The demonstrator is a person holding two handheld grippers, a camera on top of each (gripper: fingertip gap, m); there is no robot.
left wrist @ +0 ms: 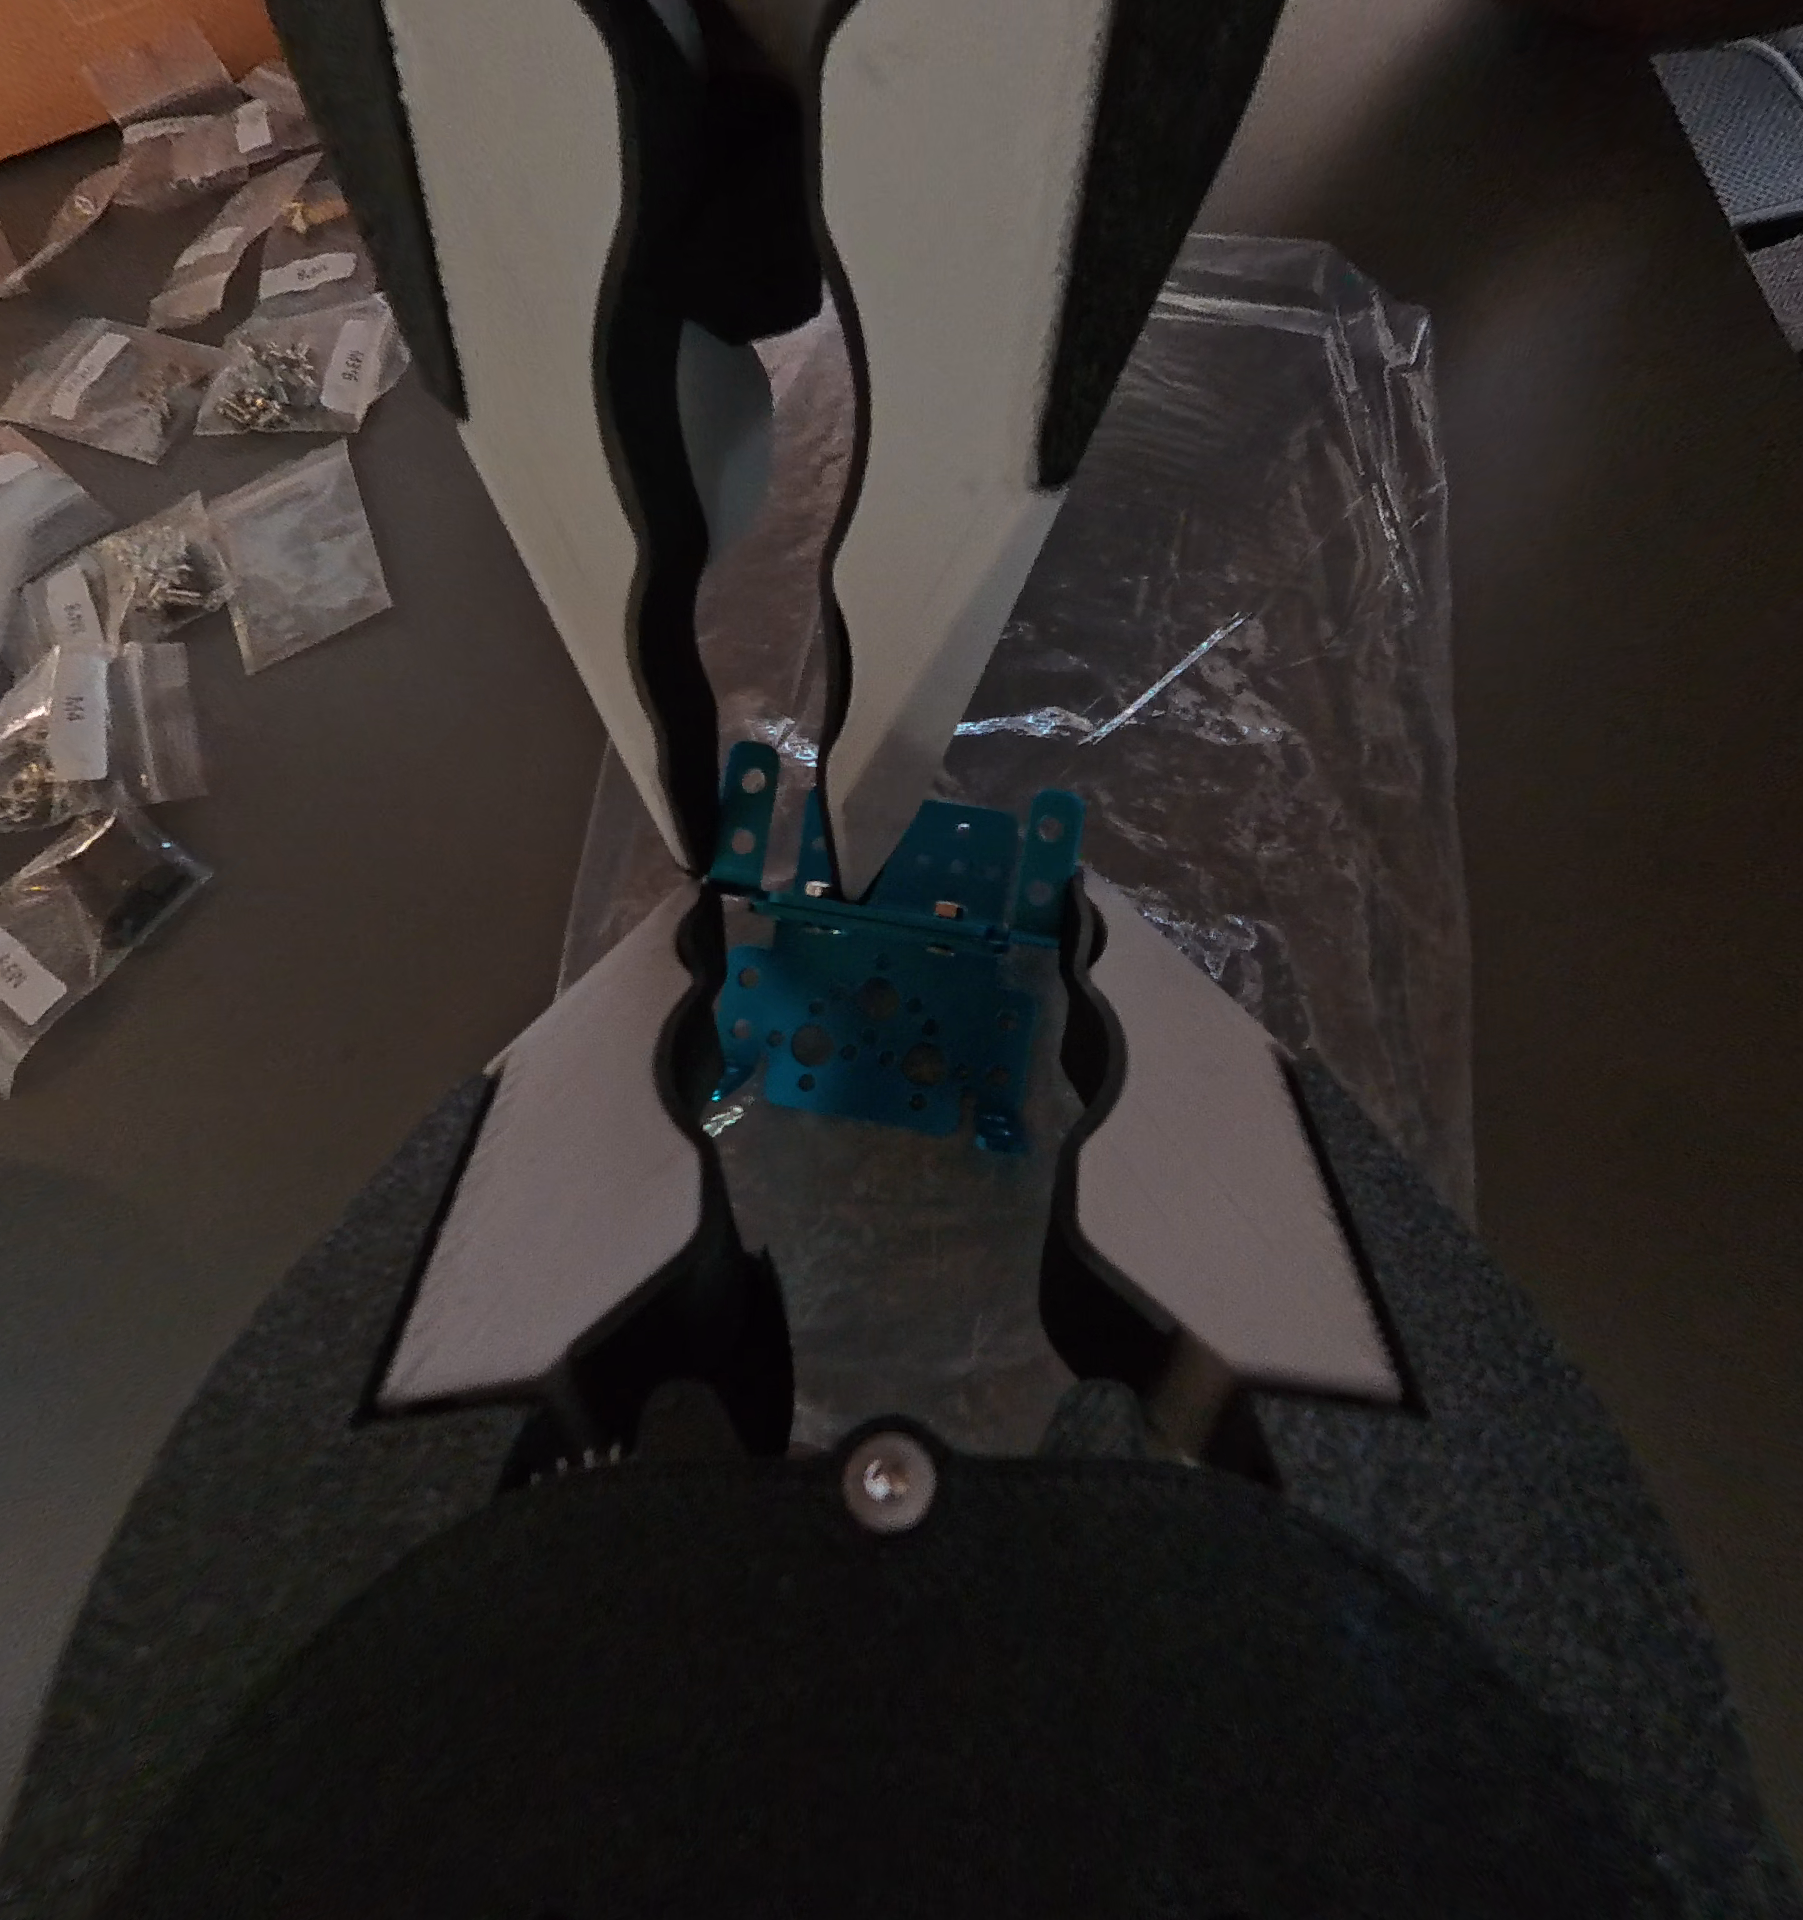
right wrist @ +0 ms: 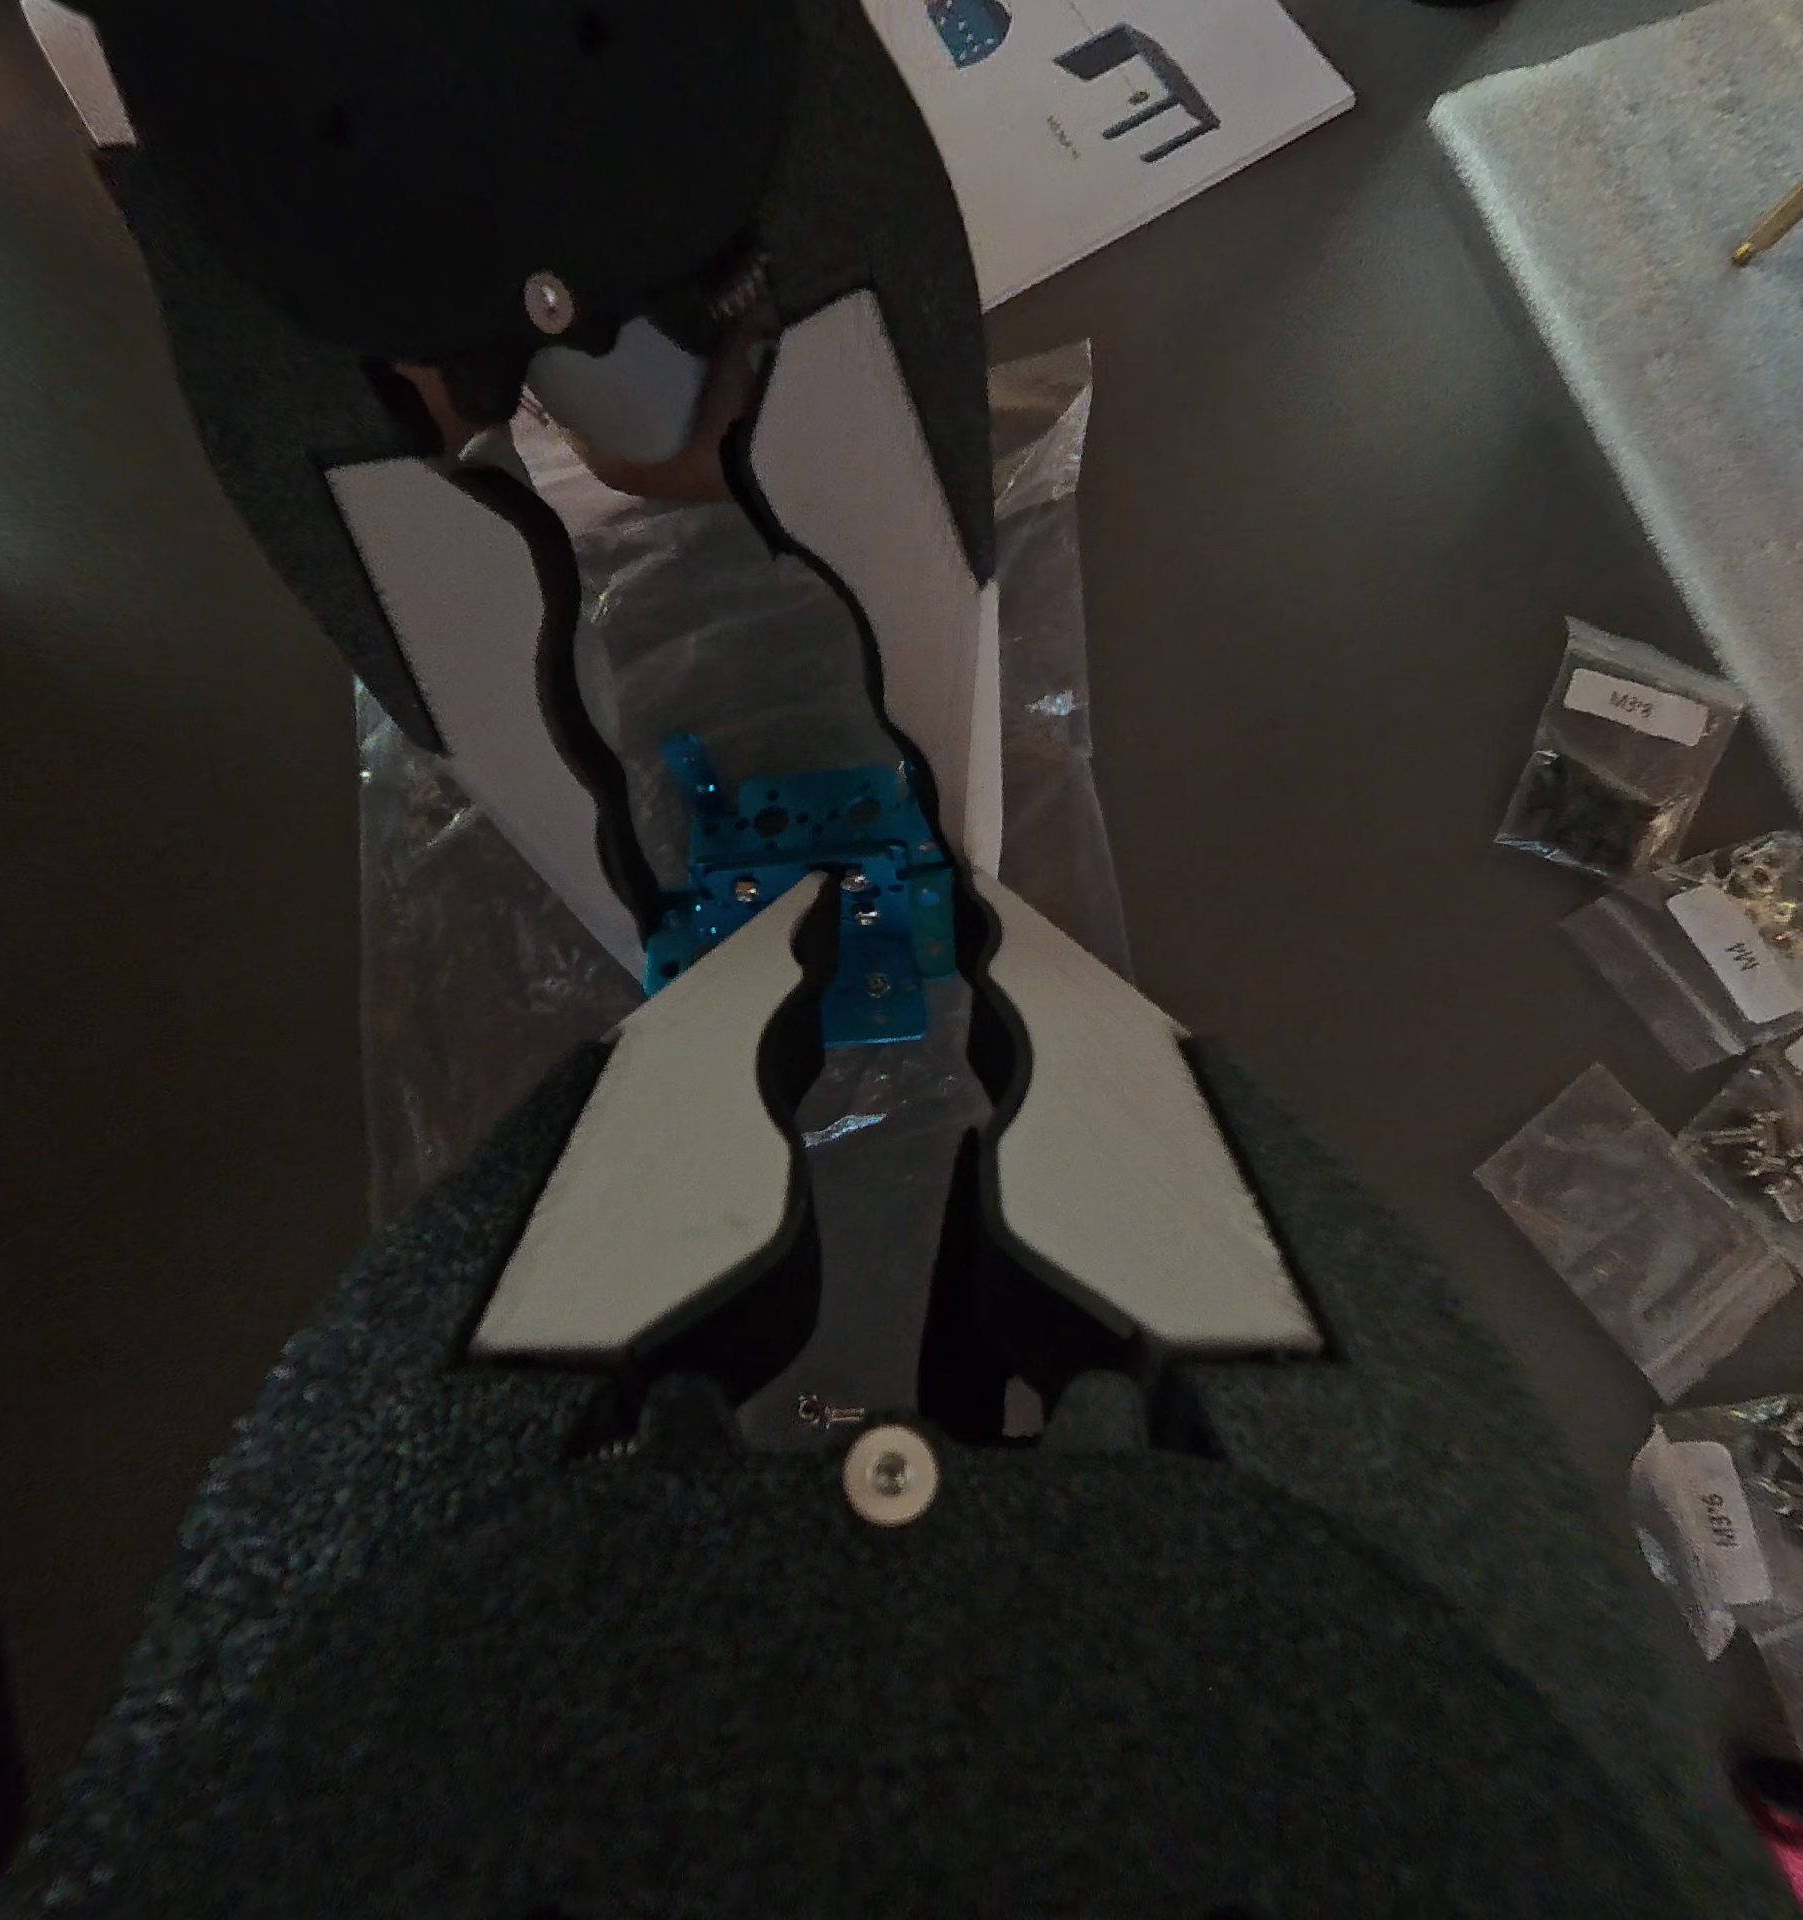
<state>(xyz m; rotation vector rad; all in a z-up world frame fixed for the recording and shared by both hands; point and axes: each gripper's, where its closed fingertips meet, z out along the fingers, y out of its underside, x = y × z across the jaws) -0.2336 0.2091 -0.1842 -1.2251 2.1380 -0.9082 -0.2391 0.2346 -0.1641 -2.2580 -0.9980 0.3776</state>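
Note:
A blue metal bracket point(left wrist: 876, 1029) with many holes and upright tabs sits over a clear plastic bag point(left wrist: 1240, 831) on a dark table. My left gripper point(left wrist: 889, 883) spans the bracket's width, with a finger against each side. My right gripper point(left wrist: 767, 878) comes in from the far side, its jaws narrowed around an upright tab at the bracket's left end. In the right wrist view the right gripper point(right wrist: 902, 883) pinches a screwed part of the bracket point(right wrist: 772, 831). There the left gripper point(right wrist: 809, 914) reaches in from the top, and the bag point(right wrist: 461, 883) lies beneath.
Several small bags of screws point(left wrist: 263, 384) lie left of the bracket; they also show at the right of the right wrist view point(right wrist: 1759, 1174). A printed sheet point(right wrist: 1115, 114), white foam point(right wrist: 1655, 312) with a brass rod point(right wrist: 1801, 197), a cardboard box point(left wrist: 45, 73) and grey mesh fabric point(left wrist: 1770, 156) surround the area. My two grippers' fingertips are within a few centimetres of each other.

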